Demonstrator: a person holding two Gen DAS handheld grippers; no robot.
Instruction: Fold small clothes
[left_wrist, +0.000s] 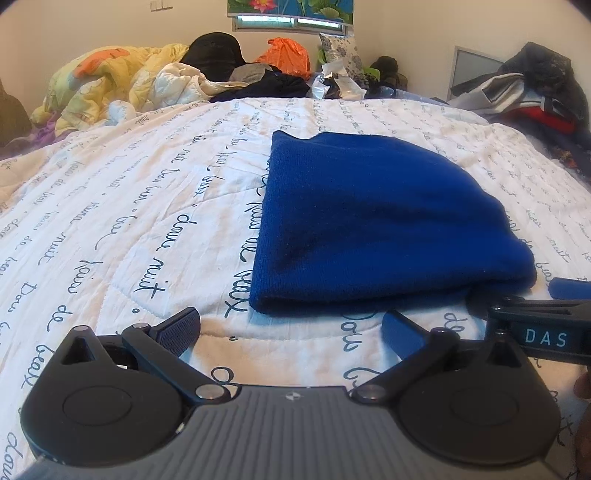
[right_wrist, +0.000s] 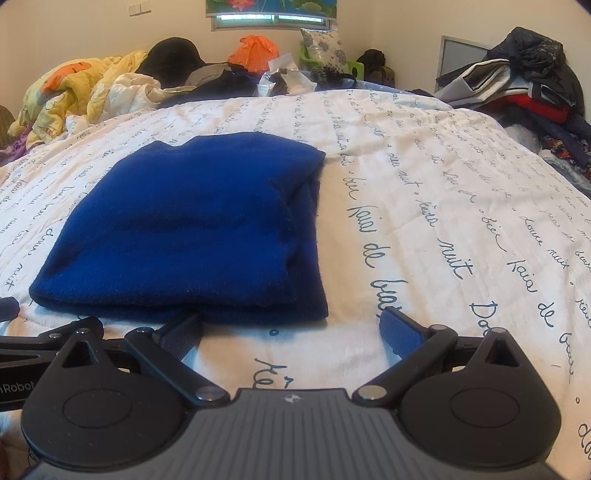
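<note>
A royal-blue knit garment (left_wrist: 373, 225) lies folded flat on the white bedspread (left_wrist: 110, 206) printed with dark script. My left gripper (left_wrist: 291, 325) is open, its fingers spread wide just short of the garment's near edge, with only bedspread between them. In the right wrist view the same blue garment (right_wrist: 192, 229) lies ahead and to the left, its layers stacked along the right side. My right gripper (right_wrist: 291, 325) is open wide at the garment's near right corner, its left fingertip (right_wrist: 184, 328) close against the cloth edge, gripping nothing. The right gripper's body (left_wrist: 543, 332) shows at the left view's right edge.
Crumpled yellow and orange bedding (left_wrist: 103, 81) is heaped at the far left of the bed. Dark clothes and an orange bag (left_wrist: 284, 55) lie along the head. A pile of clothes (left_wrist: 532, 96) sits at the far right. The bedspread (right_wrist: 461, 206) stretches bare to the right.
</note>
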